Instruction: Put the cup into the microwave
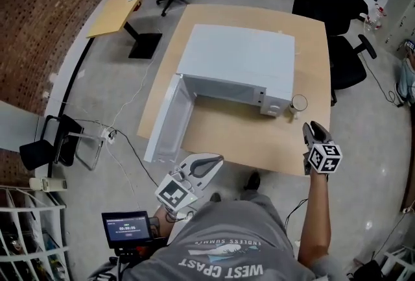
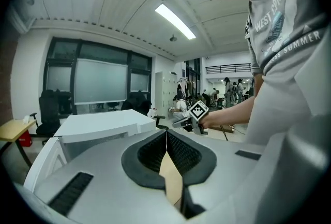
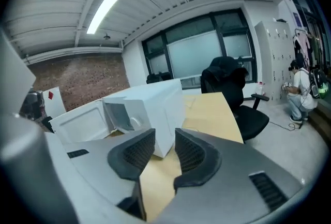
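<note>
So far only door of microwave open. Cup on worktop just beside microwave's control side, near, ahead of right gripper jaws, which are partly apart, empty. Left gripper jaws pressed together, holding nothing. Grasp and insertion not yet done.

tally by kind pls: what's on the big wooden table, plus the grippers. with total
Microwave: 1, door open
Cup: 1, on the table beside the microwave
Grippers: 2, left gripper shut and empty, right gripper open and empty
Total: 4
</note>
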The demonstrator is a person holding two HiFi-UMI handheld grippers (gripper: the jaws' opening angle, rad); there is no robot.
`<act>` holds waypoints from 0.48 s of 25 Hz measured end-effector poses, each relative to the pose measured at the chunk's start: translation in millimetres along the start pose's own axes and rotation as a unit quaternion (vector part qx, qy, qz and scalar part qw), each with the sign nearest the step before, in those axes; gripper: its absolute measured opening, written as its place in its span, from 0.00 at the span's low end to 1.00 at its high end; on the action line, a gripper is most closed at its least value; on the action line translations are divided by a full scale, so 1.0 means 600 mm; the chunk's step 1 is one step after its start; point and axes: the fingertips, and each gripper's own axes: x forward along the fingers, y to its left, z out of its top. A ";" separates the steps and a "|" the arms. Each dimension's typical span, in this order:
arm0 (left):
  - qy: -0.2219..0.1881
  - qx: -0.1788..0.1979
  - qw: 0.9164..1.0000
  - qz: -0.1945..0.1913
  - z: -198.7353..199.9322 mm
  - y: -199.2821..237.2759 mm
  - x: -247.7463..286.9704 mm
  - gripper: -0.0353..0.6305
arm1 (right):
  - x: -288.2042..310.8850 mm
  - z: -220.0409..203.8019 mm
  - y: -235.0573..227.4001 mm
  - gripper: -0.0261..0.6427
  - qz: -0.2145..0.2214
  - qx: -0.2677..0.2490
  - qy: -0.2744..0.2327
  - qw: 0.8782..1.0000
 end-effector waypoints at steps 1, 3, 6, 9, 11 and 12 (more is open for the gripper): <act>0.005 -0.004 1.000 0.005 -0.003 0.006 0.001 0.09 | 0.024 -0.016 -0.009 0.22 -0.001 0.007 0.017 1.000; 0.013 -0.011 1.000 0.014 -0.007 0.018 0.006 0.09 | 0.071 -0.046 -0.027 0.23 -0.006 0.014 0.049 0.999; 0.029 -0.029 0.999 0.029 -0.012 0.031 0.012 0.09 | 0.130 -0.095 -0.054 0.23 -0.015 0.013 0.096 0.995; 0.042 -0.044 0.997 0.043 -0.020 0.041 0.021 0.09 | 0.178 -0.137 -0.079 0.24 -0.028 0.017 0.135 0.990; 0.049 -0.049 0.996 0.050 -0.027 0.048 0.026 0.09 | 0.203 -0.156 -0.091 0.25 -0.036 0.022 0.152 0.988; 0.052 -0.051 0.996 0.052 -0.030 0.051 0.028 0.09 | 0.214 -0.163 -0.094 0.26 -0.041 0.023 0.156 0.987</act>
